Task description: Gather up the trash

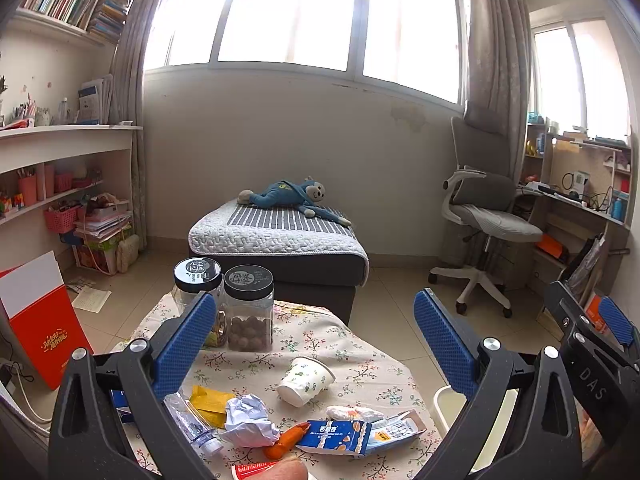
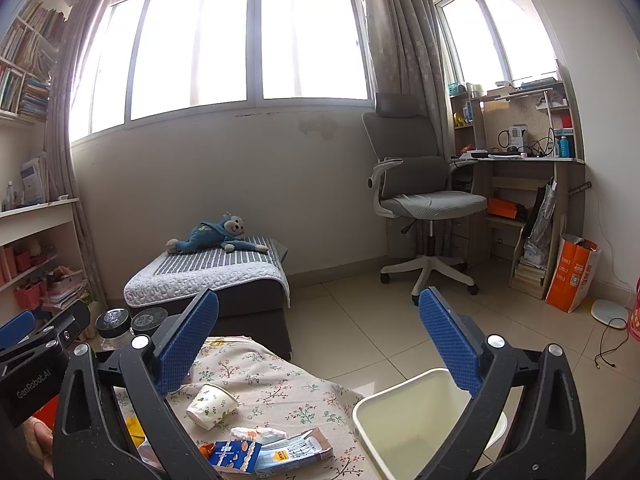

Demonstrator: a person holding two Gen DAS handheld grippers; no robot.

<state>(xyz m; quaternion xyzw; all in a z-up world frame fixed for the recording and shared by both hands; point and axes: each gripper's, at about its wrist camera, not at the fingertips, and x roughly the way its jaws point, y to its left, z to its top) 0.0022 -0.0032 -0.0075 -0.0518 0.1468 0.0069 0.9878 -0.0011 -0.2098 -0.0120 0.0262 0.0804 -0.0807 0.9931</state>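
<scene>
Trash is lying scattered over the near part of a small table under a floral tablecloth (image 1: 320, 332): a tipped paper cup (image 1: 306, 380) printed with leaves, a crumpled ball of paper (image 1: 248, 420), a flattened blue biscuit box (image 1: 332, 436), a yellow wrapper (image 1: 210, 402), a clear plastic packet (image 1: 192, 428), an orange scrap (image 1: 286, 440) and a small white wrapper (image 1: 354, 413). Just off the table's right edge a white waste bin (image 2: 400, 404) is standing open and, as far as the right wrist view shows, with nothing in it yet.

The left gripper (image 1: 316, 328) is hovering above the litter with its blue pads spread wide and nothing between them. The right gripper (image 2: 320, 328) is hanging likewise wide and empty, partly over the bin's mouth.

By my reading, collecting has not begun, and a first pick is being lined up. The cup is probably the easiest start: it is lying apart from the pile, so the pads could be closing across its wall lightly, since thin paper will be crushing under a hard squeeze. The flat box would likely need lifting by an edge. Two clear jars (image 1: 248, 312) with dark lids, behind the trash, are holding food and should be left alone.
</scene>
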